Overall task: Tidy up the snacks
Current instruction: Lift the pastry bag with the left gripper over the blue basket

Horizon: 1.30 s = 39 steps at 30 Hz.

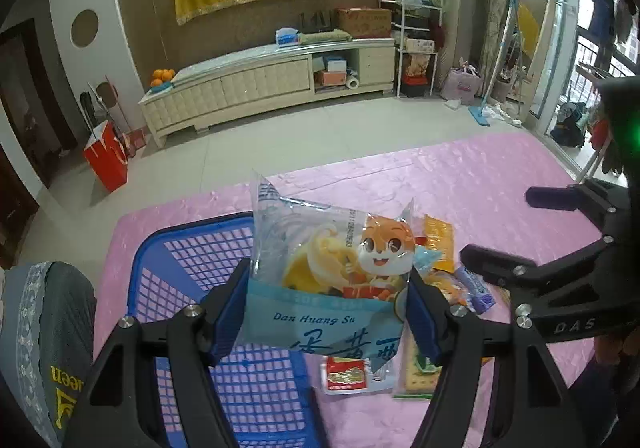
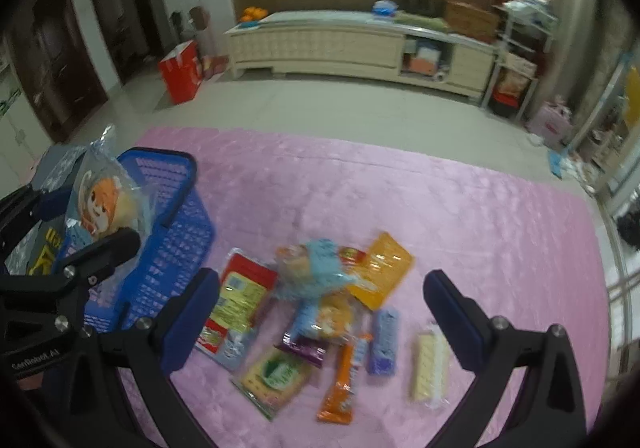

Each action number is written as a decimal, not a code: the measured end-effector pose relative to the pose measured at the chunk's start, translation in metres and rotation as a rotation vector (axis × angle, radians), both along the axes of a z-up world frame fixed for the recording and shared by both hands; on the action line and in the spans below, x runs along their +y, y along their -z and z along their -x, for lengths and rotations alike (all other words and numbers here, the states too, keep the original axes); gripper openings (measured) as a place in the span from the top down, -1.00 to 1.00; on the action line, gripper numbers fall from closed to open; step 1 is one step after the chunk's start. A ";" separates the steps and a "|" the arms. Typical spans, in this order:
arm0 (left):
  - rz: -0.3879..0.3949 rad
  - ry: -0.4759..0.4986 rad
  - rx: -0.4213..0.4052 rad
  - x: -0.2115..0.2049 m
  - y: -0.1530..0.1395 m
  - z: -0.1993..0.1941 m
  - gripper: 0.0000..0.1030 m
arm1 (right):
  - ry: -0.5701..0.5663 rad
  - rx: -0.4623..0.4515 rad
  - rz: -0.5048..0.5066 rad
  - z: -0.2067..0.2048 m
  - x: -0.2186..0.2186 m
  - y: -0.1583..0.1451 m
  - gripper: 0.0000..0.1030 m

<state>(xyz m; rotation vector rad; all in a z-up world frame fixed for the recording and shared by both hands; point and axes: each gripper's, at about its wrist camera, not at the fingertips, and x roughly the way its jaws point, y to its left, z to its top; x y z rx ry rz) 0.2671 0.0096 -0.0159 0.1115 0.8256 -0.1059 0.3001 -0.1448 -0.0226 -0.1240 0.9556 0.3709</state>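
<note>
— Blue pads of the left gripper [image 1: 326,312] pinch a pale blue plastic pastry packet with a cartoon fox [image 1: 332,272], held upright, long axis vertical, above the pink mat [image 1: 480,184].

— And the blue plastic lattice basket [image 1: 200,260]?

— Beside it, looks empty. The right gripper [image 2: 320,304] hangs spread wide over the loose snack packets [image 2: 316,312], touching none.

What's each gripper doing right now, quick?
Left gripper: closed on the blue cartoon-squirrel pastry packet.
Right gripper: open, holding nothing.
</note>
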 end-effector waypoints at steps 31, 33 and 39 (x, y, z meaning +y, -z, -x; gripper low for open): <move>0.029 -0.333 0.269 0.107 0.097 -0.067 -0.32 | -0.079 0.384 0.216 -0.089 0.055 0.157 -0.38; 0.024 -0.330 0.269 0.105 0.095 -0.067 -0.32 | -0.094 0.346 0.231 -0.078 0.058 0.151 -0.37; 0.031 -0.309 0.254 0.102 0.089 -0.057 -0.32 | -0.088 0.312 0.149 -0.056 0.053 0.116 -0.37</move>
